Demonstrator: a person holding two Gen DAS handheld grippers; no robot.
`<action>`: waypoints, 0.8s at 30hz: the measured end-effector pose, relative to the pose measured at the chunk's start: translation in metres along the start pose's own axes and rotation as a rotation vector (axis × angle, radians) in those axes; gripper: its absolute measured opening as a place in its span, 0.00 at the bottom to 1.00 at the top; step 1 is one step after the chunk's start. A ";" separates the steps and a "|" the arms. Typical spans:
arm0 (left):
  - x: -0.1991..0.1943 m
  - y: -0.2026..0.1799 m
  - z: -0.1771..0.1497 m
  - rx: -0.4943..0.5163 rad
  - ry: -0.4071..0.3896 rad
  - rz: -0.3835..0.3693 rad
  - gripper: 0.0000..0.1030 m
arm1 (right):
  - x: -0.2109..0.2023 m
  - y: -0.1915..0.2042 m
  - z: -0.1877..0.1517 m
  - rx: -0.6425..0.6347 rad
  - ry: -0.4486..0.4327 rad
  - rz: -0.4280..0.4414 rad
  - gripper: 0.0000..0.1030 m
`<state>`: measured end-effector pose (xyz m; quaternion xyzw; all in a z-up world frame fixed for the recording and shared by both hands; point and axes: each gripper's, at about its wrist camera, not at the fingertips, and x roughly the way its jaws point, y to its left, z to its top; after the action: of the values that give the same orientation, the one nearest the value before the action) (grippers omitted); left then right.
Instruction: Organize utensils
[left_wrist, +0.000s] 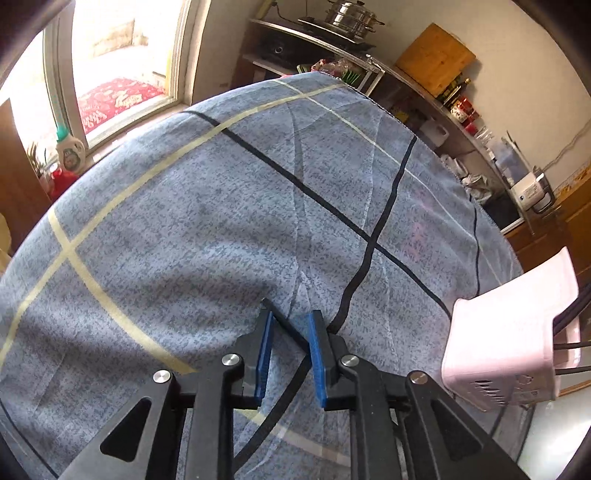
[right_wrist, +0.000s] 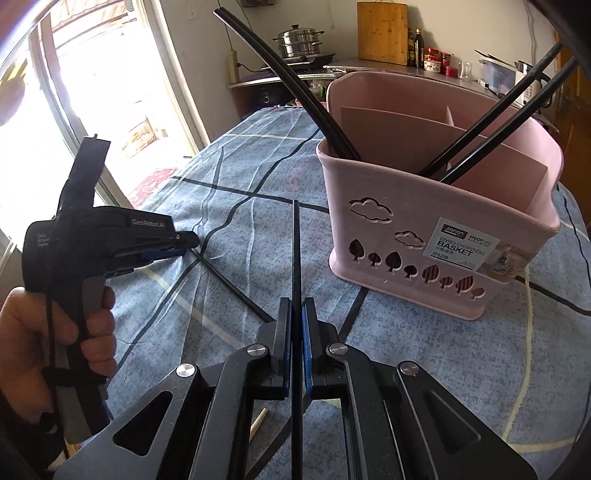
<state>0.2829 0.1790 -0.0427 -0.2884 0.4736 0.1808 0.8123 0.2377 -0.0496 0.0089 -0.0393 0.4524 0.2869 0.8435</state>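
We see the right gripper (right_wrist: 296, 314) clamped tight on 1 black chopstick (right_wrist: 295, 254), which runs straight up between its blue pads and points toward the pink chopstick basket (right_wrist: 406, 236) standing on the blue checked tablecloth (right_wrist: 236, 177). The basket already holds 4 black chopsticks: 2 lean left from its front compartment, 2 lean right. The left gripper (left_wrist: 291, 321) has its jaws a little apart, and another black chopstick (left_wrist: 291, 328) lies slantwise in the gap on the cloth; we cannot tell whether the pads touch it. From the right wrist view, a hand (right_wrist: 55, 332) holds that left gripper low over the cloth, well left of the basket.
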 end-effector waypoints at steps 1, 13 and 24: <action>0.001 -0.005 0.000 0.013 -0.008 0.028 0.19 | -0.004 -0.001 -0.001 0.004 -0.006 0.001 0.05; -0.018 -0.013 0.006 -0.028 -0.068 -0.106 0.00 | -0.052 -0.022 -0.012 0.051 -0.089 -0.018 0.05; -0.100 -0.039 0.005 0.178 -0.131 -0.267 0.00 | -0.087 -0.029 -0.020 0.078 -0.159 -0.027 0.05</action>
<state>0.2596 0.1507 0.0583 -0.2634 0.3915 0.0471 0.8804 0.2012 -0.1191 0.0600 0.0102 0.3943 0.2600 0.8814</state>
